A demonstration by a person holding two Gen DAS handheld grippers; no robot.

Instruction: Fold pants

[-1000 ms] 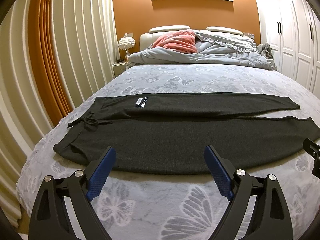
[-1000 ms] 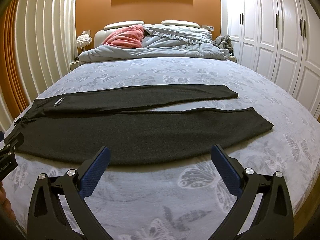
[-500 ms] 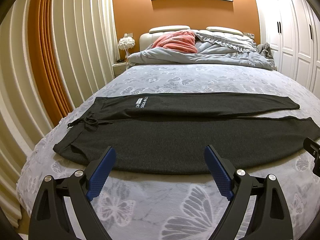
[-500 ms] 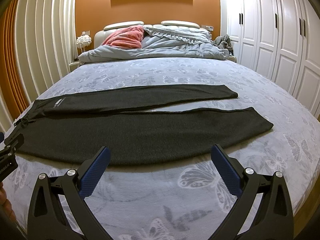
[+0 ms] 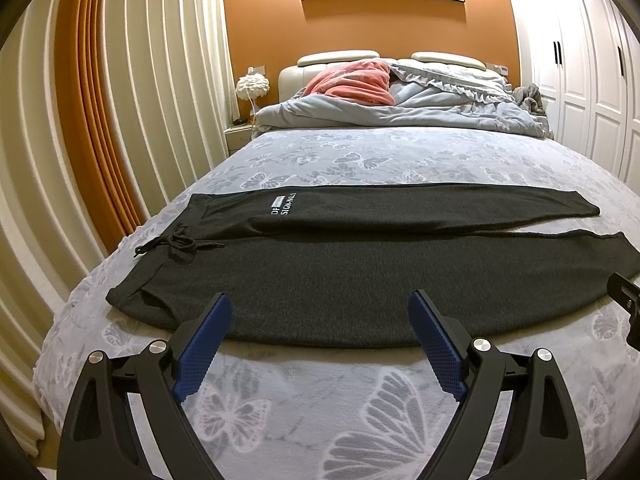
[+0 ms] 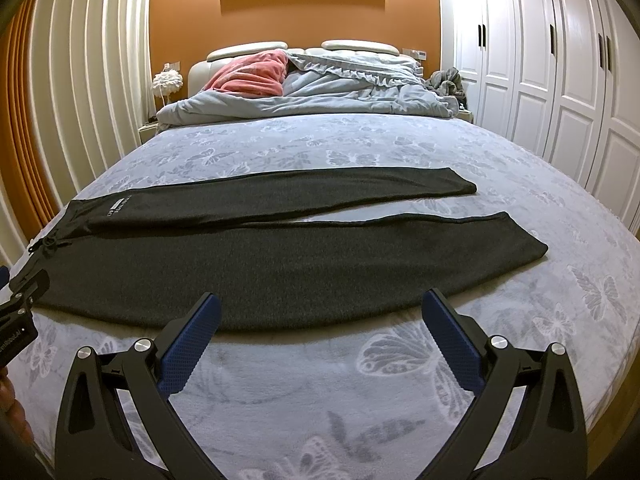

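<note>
Left gripper point(image 5: 320, 344): jaws spread wide, nothing held; poised at 6 o'clock of the waistband point(image 5: 160, 272), presumably for an edge pinch.
Dark grey knit pants point(image 5: 340, 280): one pair, laid flat across the butterfly-print grey bedspread point(image 5: 320, 392), waist toward 9 o'clock, two legs toward 3 o'clock, likely spread for folding.
Right gripper point(image 6: 322, 328): likewise wide, empty, near the leg hems point(image 6: 528, 246).
Count: two grippers, four blue pads point(image 6: 188, 348).

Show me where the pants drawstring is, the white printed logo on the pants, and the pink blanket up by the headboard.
drawstring point(image 5: 178, 243), left wrist view, on the knotted bow at the waistband.
white printed logo point(image 5: 283, 205), left wrist view, on the lettering near the waist.
pink blanket point(image 6: 250, 74), right wrist view, on its bunched middle.
</note>
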